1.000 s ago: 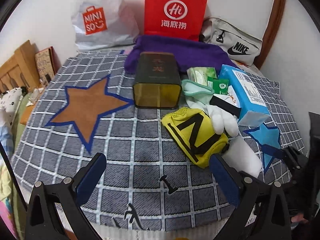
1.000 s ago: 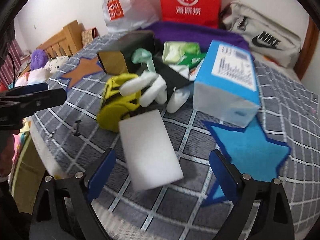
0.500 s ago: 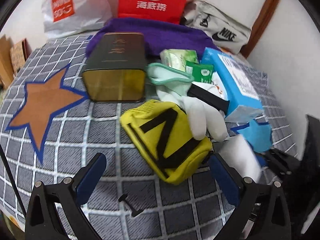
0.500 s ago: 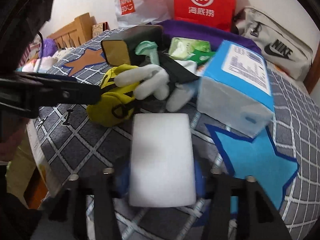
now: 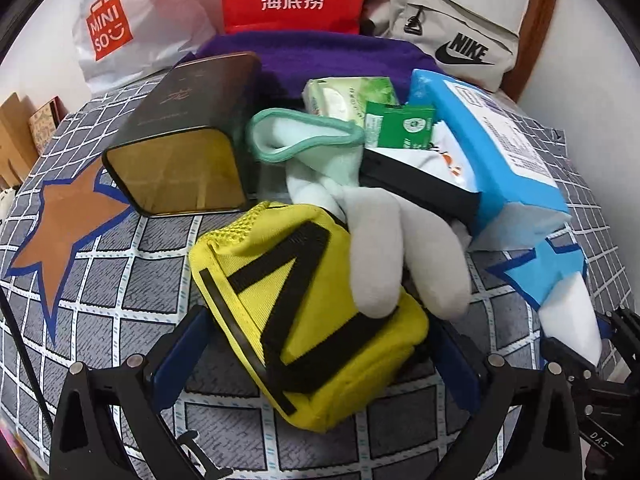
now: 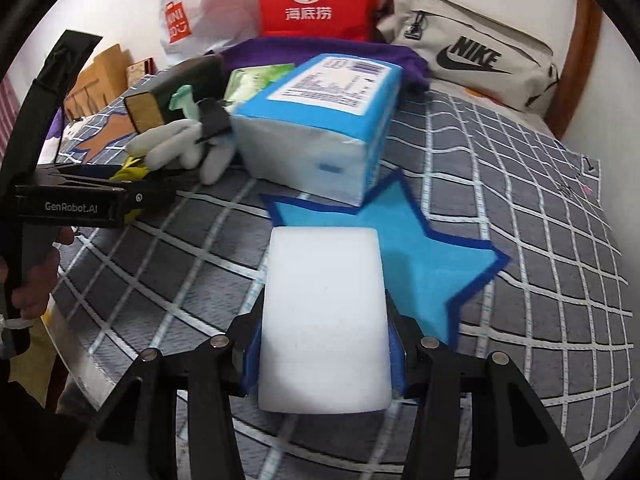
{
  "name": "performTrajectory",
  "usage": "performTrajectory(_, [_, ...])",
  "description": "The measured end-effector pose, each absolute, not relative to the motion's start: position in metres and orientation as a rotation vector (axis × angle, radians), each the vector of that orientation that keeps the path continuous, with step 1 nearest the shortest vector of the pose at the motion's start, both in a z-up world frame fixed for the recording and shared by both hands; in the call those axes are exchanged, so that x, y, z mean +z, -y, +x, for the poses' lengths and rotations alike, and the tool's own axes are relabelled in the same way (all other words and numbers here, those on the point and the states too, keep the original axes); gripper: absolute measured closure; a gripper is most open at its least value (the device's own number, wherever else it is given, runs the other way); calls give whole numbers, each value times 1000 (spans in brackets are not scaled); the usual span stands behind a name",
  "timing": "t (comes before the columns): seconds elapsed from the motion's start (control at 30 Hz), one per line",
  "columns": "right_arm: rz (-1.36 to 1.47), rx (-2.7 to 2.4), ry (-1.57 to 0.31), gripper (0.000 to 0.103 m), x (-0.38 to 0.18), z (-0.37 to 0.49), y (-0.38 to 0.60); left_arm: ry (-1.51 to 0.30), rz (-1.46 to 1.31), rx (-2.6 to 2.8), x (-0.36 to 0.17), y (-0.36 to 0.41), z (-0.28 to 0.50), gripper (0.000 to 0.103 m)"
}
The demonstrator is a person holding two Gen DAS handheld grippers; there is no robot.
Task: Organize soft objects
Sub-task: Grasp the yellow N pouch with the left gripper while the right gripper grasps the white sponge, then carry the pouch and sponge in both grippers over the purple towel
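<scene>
My right gripper (image 6: 324, 354) pinches the white sponge (image 6: 324, 320), probably just off the bedspread (image 6: 520, 184). My left gripper (image 5: 316, 354) spread around the yellow pouch (image 5: 296, 312), not squeezing. White glove (image 5: 380, 248) and the rest unsorted.

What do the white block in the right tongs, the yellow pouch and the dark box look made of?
White block: probably foam sponge; matte, uniform, soft-edged, clamped by the right tongs.
Yellow pouch: woven fabric with a mesh corner and black webbing straps.
Dark box: likely metal tin; rounded rim, glossy gold reflective end.
</scene>
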State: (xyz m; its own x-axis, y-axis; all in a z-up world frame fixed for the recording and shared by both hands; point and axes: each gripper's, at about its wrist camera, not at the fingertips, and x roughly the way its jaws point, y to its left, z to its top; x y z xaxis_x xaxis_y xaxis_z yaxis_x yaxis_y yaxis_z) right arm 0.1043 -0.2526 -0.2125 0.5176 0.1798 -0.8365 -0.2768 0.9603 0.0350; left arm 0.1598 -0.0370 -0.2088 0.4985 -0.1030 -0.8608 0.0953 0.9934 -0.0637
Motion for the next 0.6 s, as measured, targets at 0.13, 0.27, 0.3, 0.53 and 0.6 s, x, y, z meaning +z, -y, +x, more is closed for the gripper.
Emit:
performTrajectory(0.13, [-113, 272, -984, 53, -213, 103, 252, -1011, -25, -154, -204, 26, 152, 12])
performTrajectory(0.27, [-84, 264, -979, 53, -213, 102, 256, -996, -82, -186, -200, 9, 143, 19])
performTrajectory(0.3, [-72, 256, -981, 53, -213, 103, 257, -991, -102, -191, -198, 3, 140, 21])
performTrajectory(0.53, [-80, 211, -991, 54, -209, 100, 253, -945, -120, -222, -185, -15, 124, 55])
performTrajectory(0.6, [-74, 204, -995, 54, -208, 98, 253, -946, -123, -232, -183, -19, 121, 60])
